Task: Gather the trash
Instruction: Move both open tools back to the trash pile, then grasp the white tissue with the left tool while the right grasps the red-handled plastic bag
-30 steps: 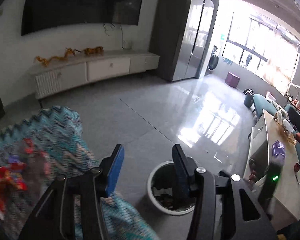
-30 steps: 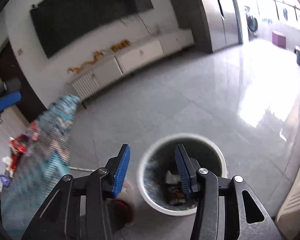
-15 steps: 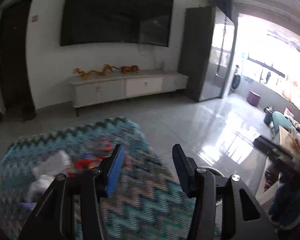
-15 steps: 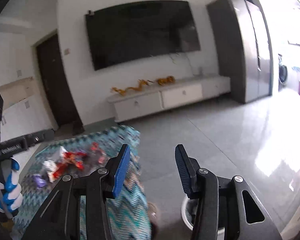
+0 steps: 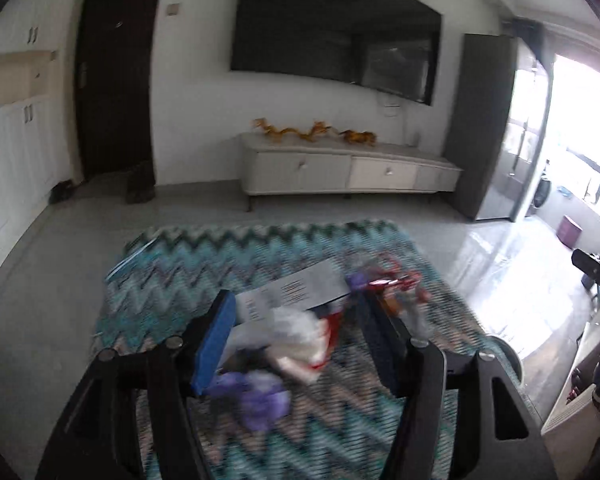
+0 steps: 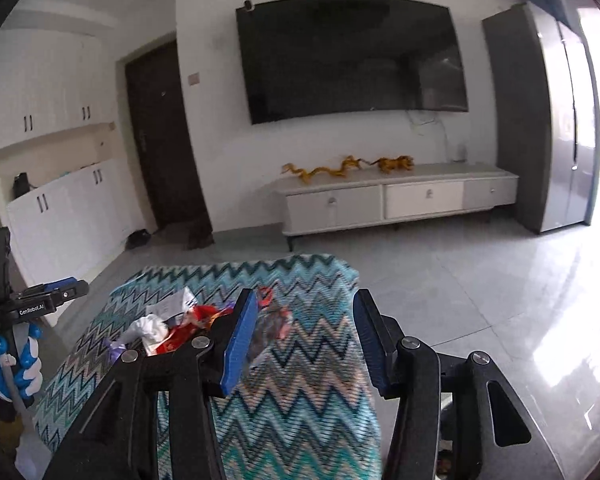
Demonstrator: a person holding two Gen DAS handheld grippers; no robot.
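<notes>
A pile of trash lies on a table under a teal zigzag cloth (image 5: 172, 280): a white paper sheet (image 5: 300, 286), a crumpled white bag (image 5: 296, 334), a purple wrapper (image 5: 260, 394) and red wrappers (image 5: 396, 280). My left gripper (image 5: 294, 308) hovers over the pile, blurred, its jaws opening; the white bag shows between the fingers and no pad presses on it. My right gripper (image 6: 306, 300) stands open above the cloth (image 6: 300, 400), to the right of the red and white trash (image 6: 172, 328). A dark clear wrapper (image 6: 272, 326) lies beside its left finger.
The white rim of a bin (image 5: 506, 356) shows on the floor right of the table. A gloved hand (image 6: 20, 364) holds the left gripper (image 6: 66, 288) at the table's left. A TV cabinet (image 6: 396, 200), a door (image 6: 160, 152) and a tall fridge (image 6: 540, 120) stand beyond the tiled floor.
Both views have swung from the bin on the floor over to the cloth-covered table and its trash pile. The left jaws stand wider than before.
</notes>
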